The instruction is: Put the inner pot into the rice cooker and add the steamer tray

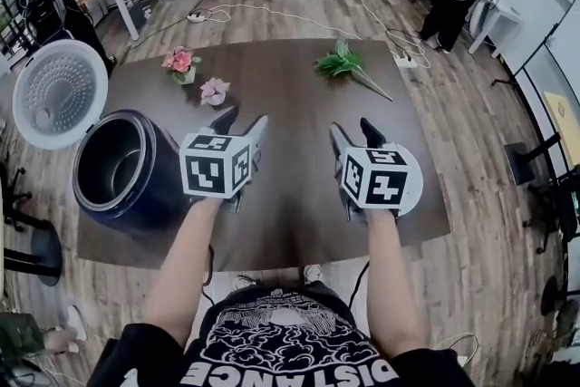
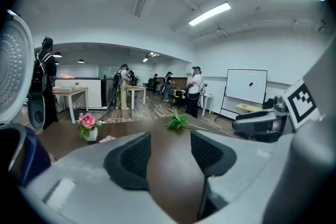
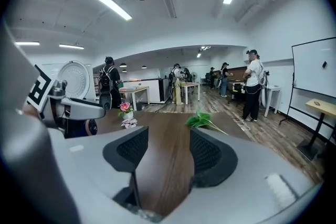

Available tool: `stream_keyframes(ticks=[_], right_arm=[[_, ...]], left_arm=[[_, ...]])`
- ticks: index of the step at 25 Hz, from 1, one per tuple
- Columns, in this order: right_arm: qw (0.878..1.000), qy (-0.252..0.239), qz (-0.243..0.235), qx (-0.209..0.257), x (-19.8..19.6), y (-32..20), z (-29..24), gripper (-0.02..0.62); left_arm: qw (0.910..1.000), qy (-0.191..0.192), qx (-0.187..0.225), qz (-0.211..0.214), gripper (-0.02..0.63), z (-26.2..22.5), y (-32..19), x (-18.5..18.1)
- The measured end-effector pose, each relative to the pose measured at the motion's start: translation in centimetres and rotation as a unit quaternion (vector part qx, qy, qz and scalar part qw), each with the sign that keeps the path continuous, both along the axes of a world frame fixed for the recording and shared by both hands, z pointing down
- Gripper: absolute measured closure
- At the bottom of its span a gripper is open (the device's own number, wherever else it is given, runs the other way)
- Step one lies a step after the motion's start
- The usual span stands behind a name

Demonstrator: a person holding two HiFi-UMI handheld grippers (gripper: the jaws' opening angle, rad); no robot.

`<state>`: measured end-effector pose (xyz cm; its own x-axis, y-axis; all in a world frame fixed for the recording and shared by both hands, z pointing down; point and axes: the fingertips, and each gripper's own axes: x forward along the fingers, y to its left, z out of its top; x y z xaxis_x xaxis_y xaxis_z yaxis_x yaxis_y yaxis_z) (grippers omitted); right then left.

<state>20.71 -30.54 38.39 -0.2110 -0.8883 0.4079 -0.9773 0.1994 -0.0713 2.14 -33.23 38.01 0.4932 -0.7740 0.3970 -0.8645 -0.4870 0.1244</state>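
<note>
Dark rice cooker (image 1: 156, 195) sits just left of left claw (image 1: 245, 119).

In the left gripper view, the edge cuts off the rice cooker (image 2: 14, 157) and its lid (image 2: 13, 76).

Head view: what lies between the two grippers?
Only bare table between the left gripper and right gripper, seen in the head view.

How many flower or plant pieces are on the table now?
3. A pink potted flower at the far left, a pale blossom lying beside it, a green leafy sprig at the far right. Parts of the table are covered, so more may be hidden.
</note>
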Motion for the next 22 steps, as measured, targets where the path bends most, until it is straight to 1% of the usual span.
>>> stream_keyframes(ticks=[5,12,17,22], right_arm=[[0.999,0.000,0.039,-0.007,5.4,1.8,0.9,0.332],[0.996,-0.008,0.083,-0.021,12.1,4.5,2.7,0.316],[0.994,-0.017,0.101,-0.033,15.2,5.8,4.6,0.310],[0.992,-0.035,0.111,-0.052,18.4,7.4,7.0,0.307]], left_arm=[[0.9986,0.008,-0.013,0.050,0.363,1.4,0.5,6.1],[0.9943,0.017,-0.033,0.100,0.348,3.4,1.6,13.1],[0.9911,0.022,-0.048,0.122,0.339,5.4,2.2,16.7],[0.9884,0.014,-0.071,0.133,0.334,7.8,3.6,20.2]])
